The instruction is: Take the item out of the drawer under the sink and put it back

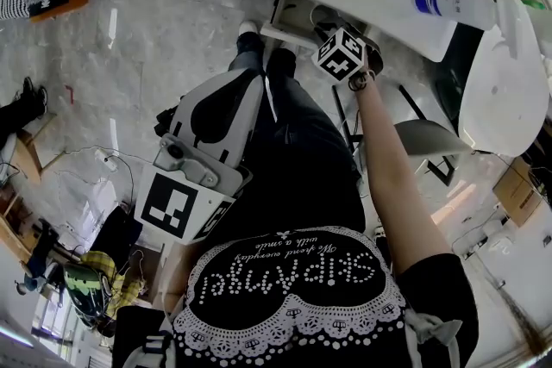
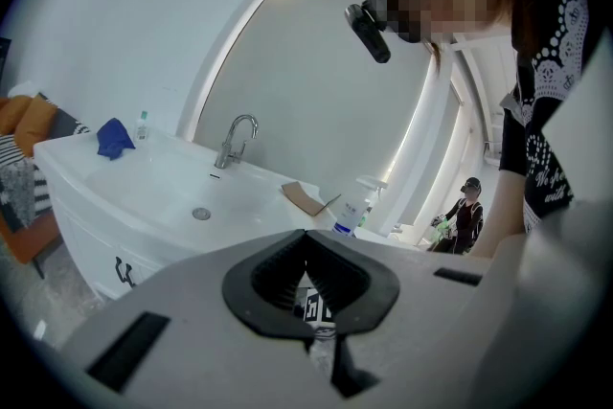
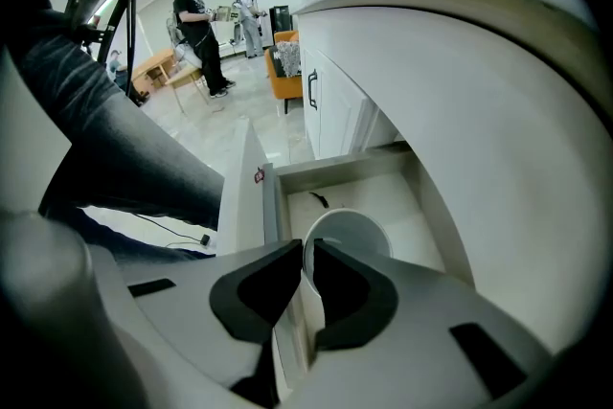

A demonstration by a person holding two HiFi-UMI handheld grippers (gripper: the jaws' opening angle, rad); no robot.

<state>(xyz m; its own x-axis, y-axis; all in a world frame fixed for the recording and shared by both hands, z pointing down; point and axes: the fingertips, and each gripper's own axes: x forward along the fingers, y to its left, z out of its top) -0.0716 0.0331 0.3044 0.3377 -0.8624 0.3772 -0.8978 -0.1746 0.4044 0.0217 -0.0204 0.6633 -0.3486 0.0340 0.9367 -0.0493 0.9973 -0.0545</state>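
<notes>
One smooth, round, thin-walled white cup point(image 3: 350, 230) sits inside the single open drawer point(image 3: 383, 170), a boxy tray of flat matte white panels under the glossy curved sink point(image 3: 460, 62). The right gripper point(image 3: 308, 249) points steeply down into the drawer, and its two ribbed black pads are nearly together, pinching the cup's near wall. I cannot tell whether the cup rests on the drawer floor. The left gripper point(image 2: 306, 239) is well apart, with its tips together on nothing.
</notes>
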